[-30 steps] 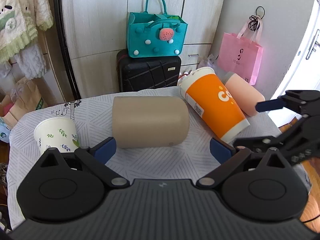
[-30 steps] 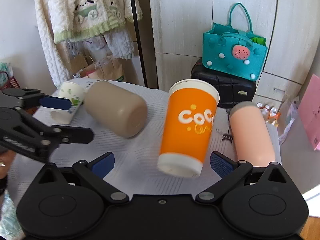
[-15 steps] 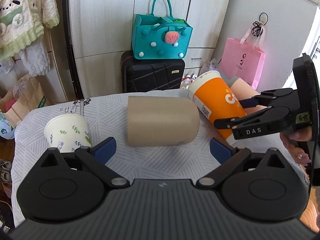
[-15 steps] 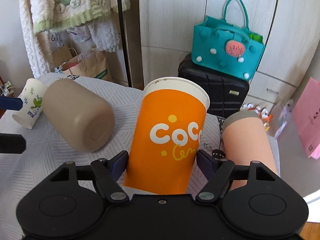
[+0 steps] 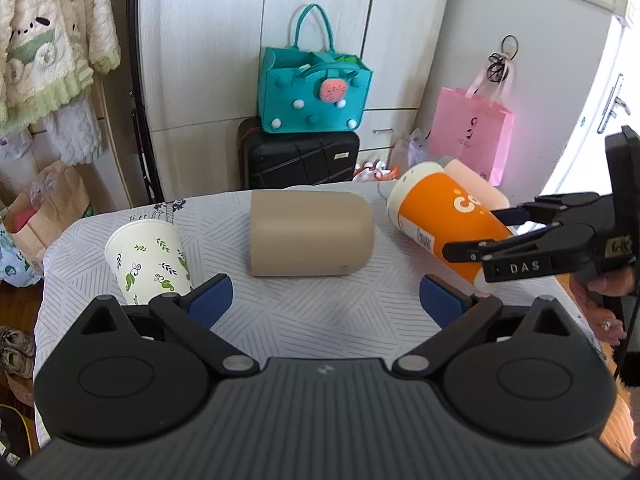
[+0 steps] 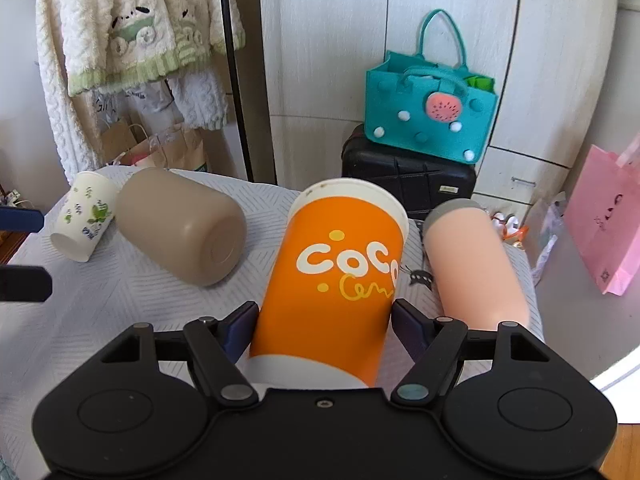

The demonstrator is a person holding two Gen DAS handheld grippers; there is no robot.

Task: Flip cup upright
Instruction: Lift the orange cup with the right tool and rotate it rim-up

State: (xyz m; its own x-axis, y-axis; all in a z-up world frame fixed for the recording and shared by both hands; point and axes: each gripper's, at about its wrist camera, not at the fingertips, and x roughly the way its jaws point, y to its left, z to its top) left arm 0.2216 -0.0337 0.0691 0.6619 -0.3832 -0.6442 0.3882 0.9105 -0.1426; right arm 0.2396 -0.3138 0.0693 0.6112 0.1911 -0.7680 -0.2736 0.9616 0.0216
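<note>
Right gripper (image 6: 324,326) newly clamping orange cup (image 6: 336,276)

- A table (image 5: 320,320) covered with a pale grey cloth printed in fine line patterns carried four cups.
- A white paper cup with green leaf prints (image 5: 150,262) lay at the left side.
- A wide beige plastic tumbler (image 5: 310,234) lay on its side near the middle, just beside the leaf cup.
- A tall orange paper cup with white lettering (image 6: 332,280) lay tilted, rim pointing away.
- A peach-pink cylindrical tumbler with a grey rim (image 6: 472,268) lay on its side just beside the orange cup, at the right edge.
</note>
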